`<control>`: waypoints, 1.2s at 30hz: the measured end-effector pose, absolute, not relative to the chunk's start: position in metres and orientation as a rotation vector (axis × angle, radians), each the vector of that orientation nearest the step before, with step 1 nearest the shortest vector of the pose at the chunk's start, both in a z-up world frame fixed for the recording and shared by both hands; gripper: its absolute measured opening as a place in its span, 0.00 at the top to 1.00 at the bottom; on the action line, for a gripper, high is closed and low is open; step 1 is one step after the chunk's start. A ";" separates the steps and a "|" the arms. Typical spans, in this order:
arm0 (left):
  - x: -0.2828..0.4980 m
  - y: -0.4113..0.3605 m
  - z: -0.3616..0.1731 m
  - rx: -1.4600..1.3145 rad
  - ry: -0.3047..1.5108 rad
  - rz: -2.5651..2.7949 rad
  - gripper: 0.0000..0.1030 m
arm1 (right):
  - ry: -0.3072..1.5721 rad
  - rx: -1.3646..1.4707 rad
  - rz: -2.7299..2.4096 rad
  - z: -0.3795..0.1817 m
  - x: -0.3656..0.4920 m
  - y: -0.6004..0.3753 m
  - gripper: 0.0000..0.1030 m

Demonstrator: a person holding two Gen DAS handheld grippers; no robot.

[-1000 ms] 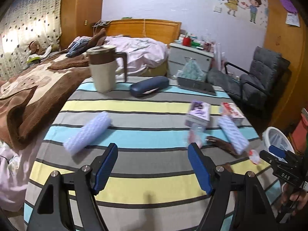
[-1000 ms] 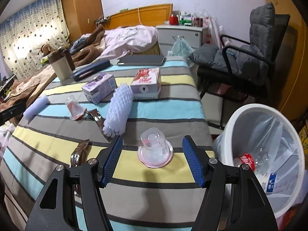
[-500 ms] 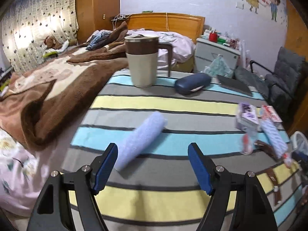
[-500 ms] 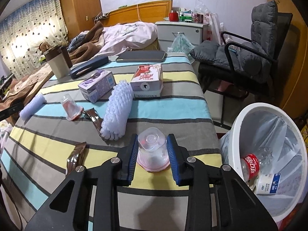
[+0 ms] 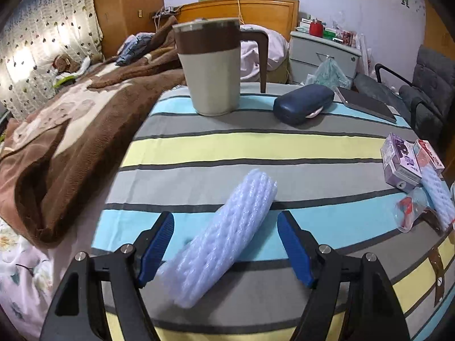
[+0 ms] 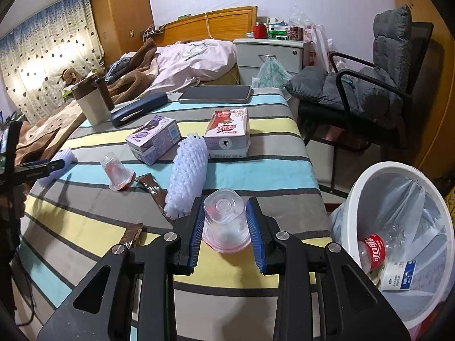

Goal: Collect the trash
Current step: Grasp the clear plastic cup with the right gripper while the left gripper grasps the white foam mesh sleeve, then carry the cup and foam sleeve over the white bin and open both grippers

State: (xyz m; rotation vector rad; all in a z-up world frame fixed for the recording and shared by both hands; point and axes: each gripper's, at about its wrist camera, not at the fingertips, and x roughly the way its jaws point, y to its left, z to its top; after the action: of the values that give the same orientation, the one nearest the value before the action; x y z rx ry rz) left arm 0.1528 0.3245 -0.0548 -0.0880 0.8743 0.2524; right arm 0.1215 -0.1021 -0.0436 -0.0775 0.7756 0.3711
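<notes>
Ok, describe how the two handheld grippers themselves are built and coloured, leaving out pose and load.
Both look identical. The left gripper and the right gripper each have two black, angular plastic fingers with triangular cut-outs, silver round screws at the joints, and blue ribbed pads on the inner faces. No cables or sleeves show; any markings are unreadable here.

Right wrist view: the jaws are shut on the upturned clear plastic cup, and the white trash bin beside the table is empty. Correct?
Not quite. The right gripper does clamp the plastic cup, but the right wrist view shows the trash bin already holds a cola bottle and a small carton.
</notes>
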 end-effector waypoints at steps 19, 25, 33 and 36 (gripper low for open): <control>0.151 0.314 -0.062 -0.131 0.903 0.213 0.69 | 0.769 -0.063 0.371 -0.041 0.121 -0.103 0.68; 0.145 0.297 -0.051 -0.153 0.877 0.163 0.69 | 0.764 -0.048 0.372 -0.040 0.119 -0.107 0.68; 0.136 0.256 -0.030 -0.143 0.837 0.072 0.69 | 0.741 -0.039 0.376 -0.033 0.114 -0.113 0.68; 0.132 0.238 -0.020 -0.133 0.818 0.037 0.69 | 0.726 -0.029 0.376 -0.028 0.112 -0.118 0.68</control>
State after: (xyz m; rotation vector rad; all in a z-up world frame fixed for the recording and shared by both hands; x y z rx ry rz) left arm 0.1317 0.2380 -0.0205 -0.1332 0.8176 0.0370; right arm 0.1119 -0.1181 -0.0281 -0.0291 0.7260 0.3758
